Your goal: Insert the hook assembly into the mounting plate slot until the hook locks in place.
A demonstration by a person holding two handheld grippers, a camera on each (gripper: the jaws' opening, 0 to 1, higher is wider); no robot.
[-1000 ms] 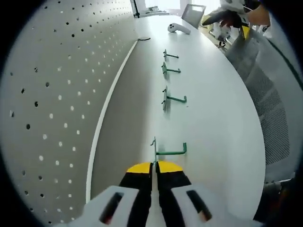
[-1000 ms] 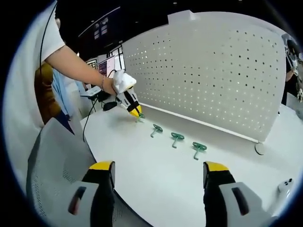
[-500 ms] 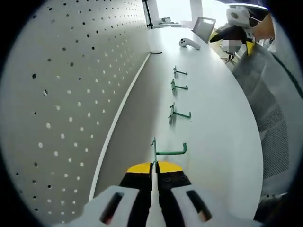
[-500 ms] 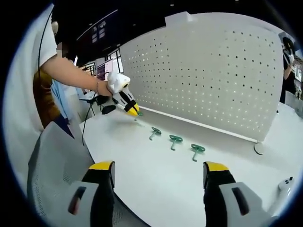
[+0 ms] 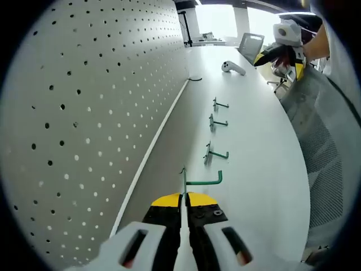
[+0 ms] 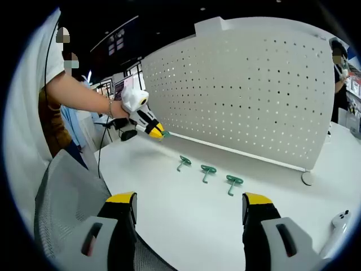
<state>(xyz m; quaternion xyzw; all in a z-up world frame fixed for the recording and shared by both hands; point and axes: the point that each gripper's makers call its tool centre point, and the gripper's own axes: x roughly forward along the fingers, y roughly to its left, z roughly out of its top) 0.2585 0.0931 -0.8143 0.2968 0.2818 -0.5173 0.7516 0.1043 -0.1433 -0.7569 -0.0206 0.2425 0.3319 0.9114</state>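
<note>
While my left claw [image 5: 184, 199] stays clamped on the green hook [image 5: 194, 180], I should square it to the pegboard [image 5: 84, 113]; right claw [image 6: 189, 206] apart.

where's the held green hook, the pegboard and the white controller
held green hook [image 5: 203, 181], left gripper view, on its horizontal arm ahead of the shut jaws
pegboard [image 6: 254, 96], right gripper view, on its perforated white face
white controller [image 5: 232, 68], left gripper view, on its body at the table's far end
</note>
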